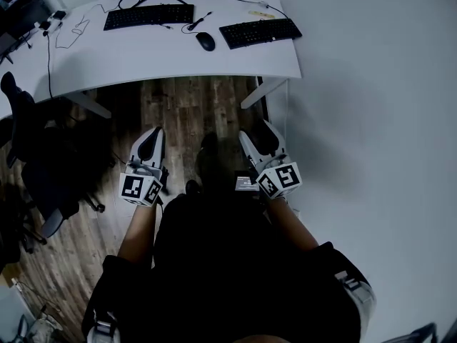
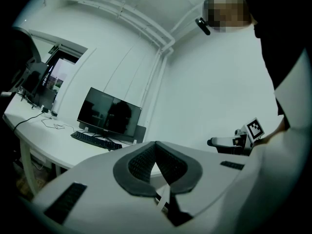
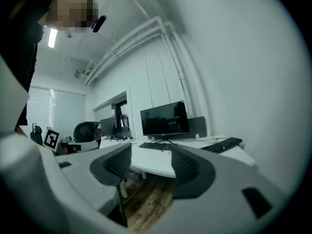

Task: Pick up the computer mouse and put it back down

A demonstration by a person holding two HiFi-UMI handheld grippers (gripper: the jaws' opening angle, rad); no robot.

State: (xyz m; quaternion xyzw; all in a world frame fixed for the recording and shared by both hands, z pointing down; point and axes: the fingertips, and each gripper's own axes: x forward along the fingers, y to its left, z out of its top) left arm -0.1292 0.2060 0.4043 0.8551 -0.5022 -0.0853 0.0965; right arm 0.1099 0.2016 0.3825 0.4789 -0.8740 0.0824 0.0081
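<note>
**Black mouse on a white worktop, both tongs well short of it**

Black and rounded, the computer mouse lies on the white worktop, untouched. It sits between two black keyboards, well apart from the left keyboard and near the right keyboard. A thin cable lies just behind it; we cannot tell whether it belongs to the mouse. A dark monitor stands at the back of the worktop.

Nearer us, a wooden floor separates the worktop from the person, who holds both tools level at waist height. The left tongs are closed, pad tips meeting with nothing between them. The right tongs stand apart and empty.

We judge the pick has not begun. Several things could go wrong from here:
- Closed tongs would shove the mouse instead of straddling it.
- A wide approach from the right could nudge the nearby keyboard.
- The mouse's smooth curved shell may slip out of a shallow pinch.
- If that cable is attached, lifting could tug it taut.
</note>
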